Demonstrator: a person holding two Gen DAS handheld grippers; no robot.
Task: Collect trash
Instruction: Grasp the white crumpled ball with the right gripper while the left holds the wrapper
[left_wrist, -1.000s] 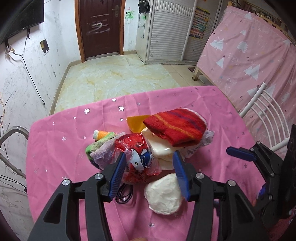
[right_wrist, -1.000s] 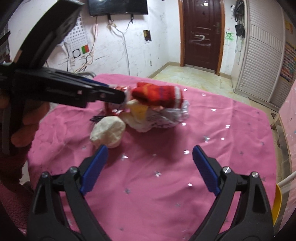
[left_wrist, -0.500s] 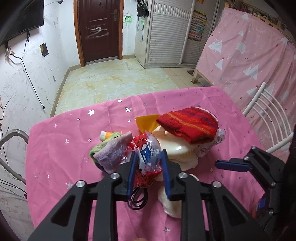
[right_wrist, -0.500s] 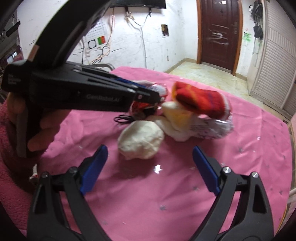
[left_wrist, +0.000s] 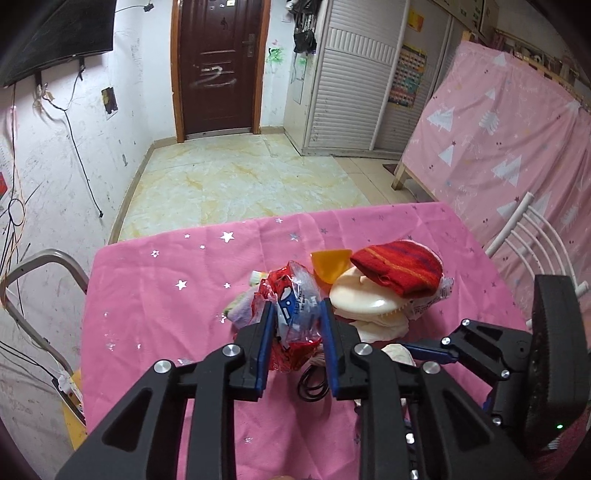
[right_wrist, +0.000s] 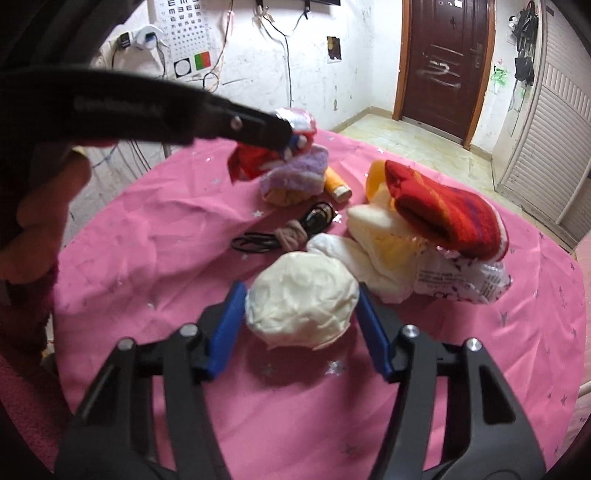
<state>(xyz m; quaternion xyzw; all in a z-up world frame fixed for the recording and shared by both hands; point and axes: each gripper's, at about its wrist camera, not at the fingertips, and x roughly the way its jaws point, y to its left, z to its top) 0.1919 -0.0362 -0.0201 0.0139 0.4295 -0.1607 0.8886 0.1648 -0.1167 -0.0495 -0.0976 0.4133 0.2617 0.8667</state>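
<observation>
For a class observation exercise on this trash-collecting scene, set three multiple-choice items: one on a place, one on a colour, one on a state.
1. Where does the red striped sock lie?
A. on the floor
B. atop the pile
C. on the chair

2. What colour is the tablecloth?
A. pink
B. green
C. white

3. What is the left gripper doing?
A. standing open over bare cloth
B. gripping the sock
C. gripping the red wrapper

Answers:
1 B, it rests on the pale items.
2 A, pink with silver stars.
3 C, its jaws pinch the crinkled packet.
</observation>
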